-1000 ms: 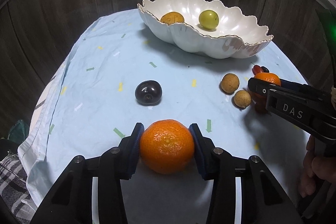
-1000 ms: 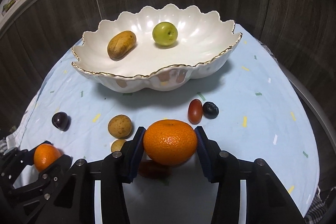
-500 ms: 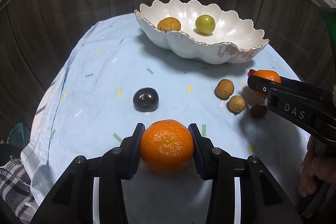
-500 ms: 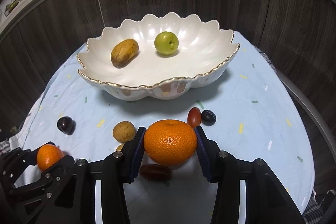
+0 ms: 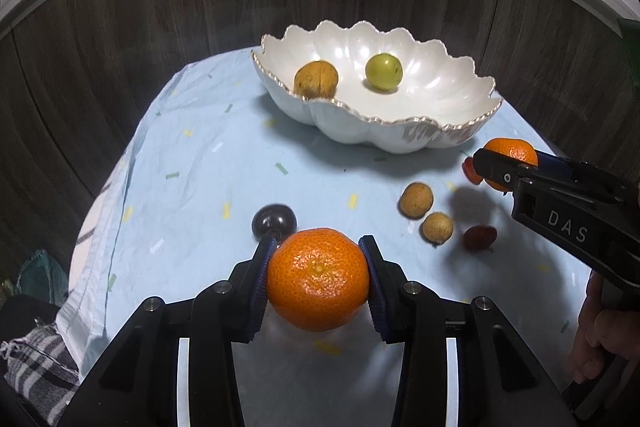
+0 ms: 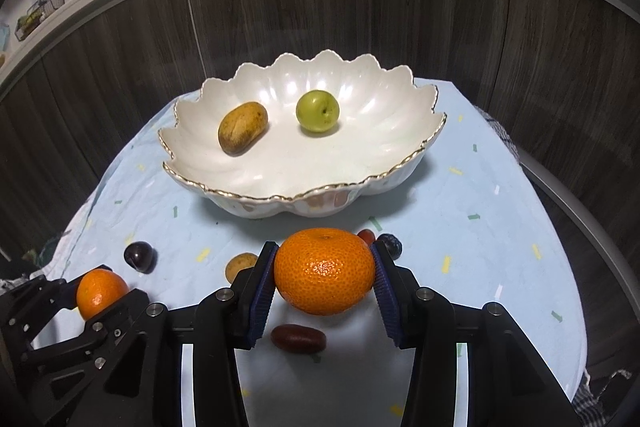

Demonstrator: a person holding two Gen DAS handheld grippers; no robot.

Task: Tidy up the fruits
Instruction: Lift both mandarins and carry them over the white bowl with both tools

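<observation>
Tangerines ride clamped in both jaws, one in the left gripper, another in the right gripper, seemingly lifted off the desk for dropping into the scalloped bowl.

The light is rather dim and comes from above, a little in front of the white scalloped bowl. The inside of this bowl shines with soft pearly glare, strongest near the green fruit. Below the bowl a wide soft shadow lies on the pale blue tablecloth. Nearer than the bowl, the mandarin carries small bright highlights on its peel. Behind the bowl the dark wood panels bend strongly, and the corners of both views go black. Focus is sharp near the bowl; the far shelf looks slightly soft.
</observation>
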